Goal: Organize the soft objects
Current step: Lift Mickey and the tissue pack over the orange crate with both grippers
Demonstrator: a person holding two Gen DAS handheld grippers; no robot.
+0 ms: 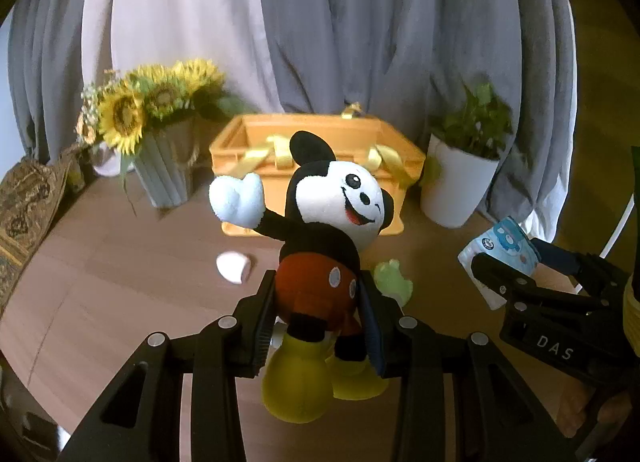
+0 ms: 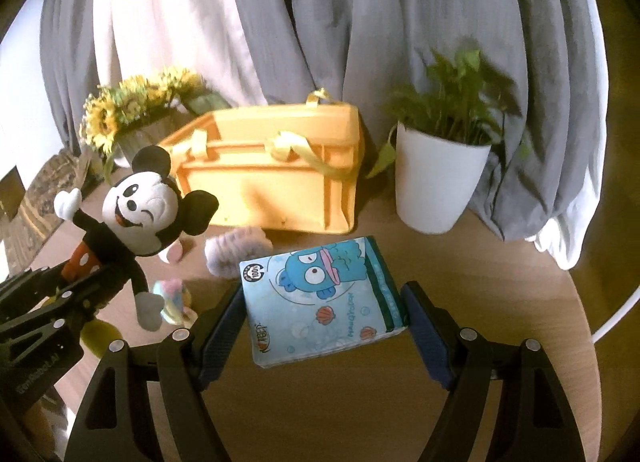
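Plush (image 1: 320, 246), mouse figure in red shorts: pinched at the waist by the left gripper (image 1: 318, 314), both pads pressed into the shorts, feet hanging below, head leaning toward 1 o'clock in the left view. The waist grip seems chosen because it is the narrowest firm part; arms and head are left free to flop.

Tissue pack (image 2: 320, 302), blue, cartoon fish print: held between the fingers of the right gripper (image 2: 324, 326), squeezed across its width, tilted and apparently lifted off the table (image 2: 500, 282). The soft pack should give under the pads, so the hold looks secure.

Basket (image 1: 320, 142), yellow, open-topped, ribbon handles folded down over its rim: stands at 12 o'clock in both views, against the grey curtain (image 1: 360, 22). Judged to be the destination; both items are held up and facing it.

Loose soft items on the table, not yet gathered: white piece (image 1: 234, 268) at 10 o'clock of the left gripper, green piece (image 1: 394, 280) just beside the plush's hip, fluffy lilac thing (image 2: 236, 252) in front of the basket, pastel piece (image 2: 174, 298) near the plush's hand.

Bystanders: sunflowers (image 1: 152, 102) at 10 o'clock, potted plant (image 2: 440, 166) at 1 o'clock. The plant flanks the basket closely and could be knocked on approach.
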